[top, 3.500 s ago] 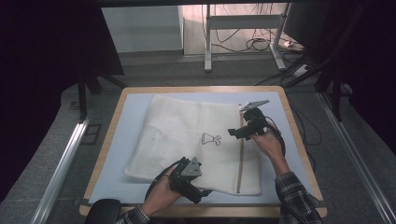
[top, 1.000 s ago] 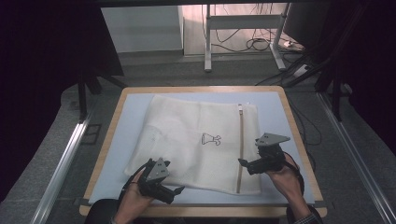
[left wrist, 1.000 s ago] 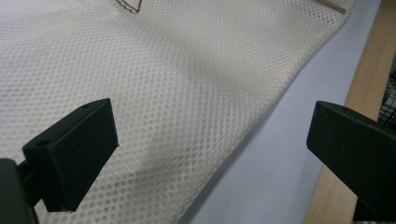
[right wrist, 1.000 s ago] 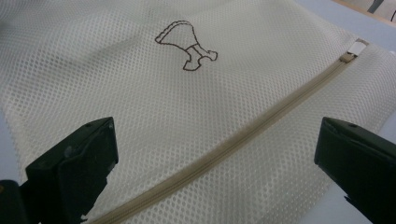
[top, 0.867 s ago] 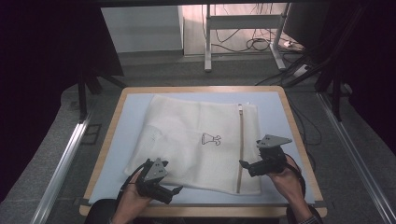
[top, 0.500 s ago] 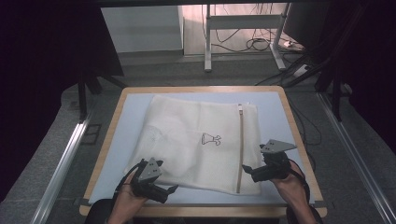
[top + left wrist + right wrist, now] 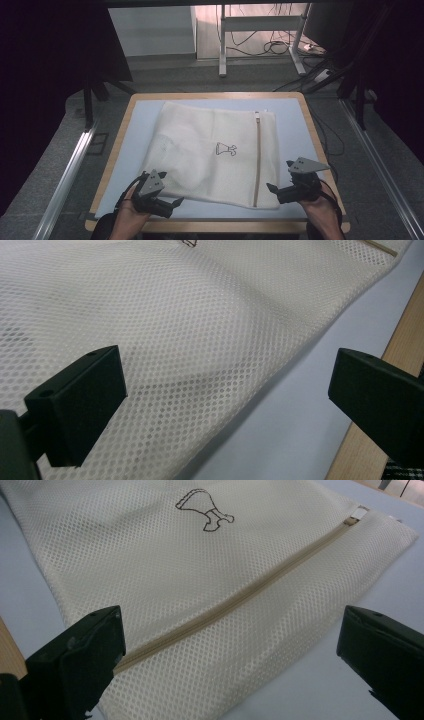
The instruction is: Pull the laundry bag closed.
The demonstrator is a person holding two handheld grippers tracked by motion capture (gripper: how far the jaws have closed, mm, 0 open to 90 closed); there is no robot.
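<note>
Pale blue surface (image 7: 135,130) in a wood frame, dark room behind, cables on the floor beyond.

Cream mesh laundry bag (image 7: 200,155) spread flat across the middle, just ahead of both sets of jaws. Tan zipper (image 7: 258,160) along the bag's right-hand side, long axis running straight away from the person, near end closest to the right gripper (image 7: 274,189). Small dark printed mark (image 7: 226,148) mid-bag, left of the zipper.

Left gripper (image 7: 175,202) at the bag's near left corner, jaws spread wide, nothing between them. Right gripper at the near right corner, jaws likewise spread and empty. Each about equally close to its own corner; zipper end plainly nearer the right.

Likely next: a pinch on the near hem, so what counts is hem edge lying between the spread jaws, not under them.

Left gripper view: bag's near edge (image 7: 260,390) crossing diagonally between the jaws, mesh rumpled, blue mat and wood rim toward the right jaw. Right gripper view: zipper (image 7: 240,597) slanting from the left jaw up and away to the pull tab (image 7: 356,513), a detail too small to read from the high view.
</note>
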